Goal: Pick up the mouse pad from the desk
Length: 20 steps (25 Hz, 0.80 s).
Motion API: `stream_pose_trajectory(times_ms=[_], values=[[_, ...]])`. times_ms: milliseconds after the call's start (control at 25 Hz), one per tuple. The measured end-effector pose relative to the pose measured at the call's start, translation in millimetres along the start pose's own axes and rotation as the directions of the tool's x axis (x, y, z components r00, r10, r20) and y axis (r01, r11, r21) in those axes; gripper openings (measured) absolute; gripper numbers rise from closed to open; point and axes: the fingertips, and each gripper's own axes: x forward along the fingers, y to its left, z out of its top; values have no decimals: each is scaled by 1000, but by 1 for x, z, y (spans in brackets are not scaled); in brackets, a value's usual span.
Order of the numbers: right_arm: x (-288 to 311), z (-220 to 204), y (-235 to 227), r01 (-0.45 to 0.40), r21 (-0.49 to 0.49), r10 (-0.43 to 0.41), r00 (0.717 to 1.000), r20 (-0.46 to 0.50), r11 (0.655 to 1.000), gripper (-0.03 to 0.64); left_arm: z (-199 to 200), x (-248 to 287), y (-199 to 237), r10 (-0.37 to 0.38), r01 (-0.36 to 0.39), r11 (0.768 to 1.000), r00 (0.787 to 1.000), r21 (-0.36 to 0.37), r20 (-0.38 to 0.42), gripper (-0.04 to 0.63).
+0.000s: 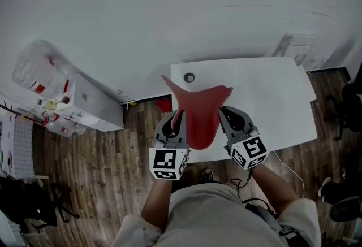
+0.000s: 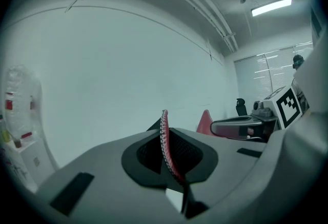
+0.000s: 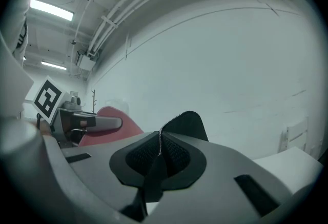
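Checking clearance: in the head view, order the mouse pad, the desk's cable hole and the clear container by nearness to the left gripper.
1. mouse pad, clamped in the left gripper itself.
2. cable hole, ahead on the desk.
3. clear container, far left.

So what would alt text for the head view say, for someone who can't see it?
A red mouse pad sags between two handheld grippers, the left gripper and the right gripper each shut on an edge, above a white desk. Wooden floor lies below.
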Motion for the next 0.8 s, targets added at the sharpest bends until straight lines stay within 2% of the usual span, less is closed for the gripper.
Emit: stream_pose_trajectory(times_ms=[120, 360, 800], values=[[0, 12, -1, -18, -5, 18, 1000, 20, 1000, 46, 11, 1, -7, 10, -10, 1000, 1000, 21, 15, 26], [-1, 29, 12, -66, -5, 66, 996, 53, 998, 46, 21, -11, -9, 40, -41, 999, 999, 15, 19, 26], [-26, 46, 42, -60, -17, 61, 996, 68, 998, 46, 46, -55, -12, 47, -51, 998, 996, 47, 74, 26]])
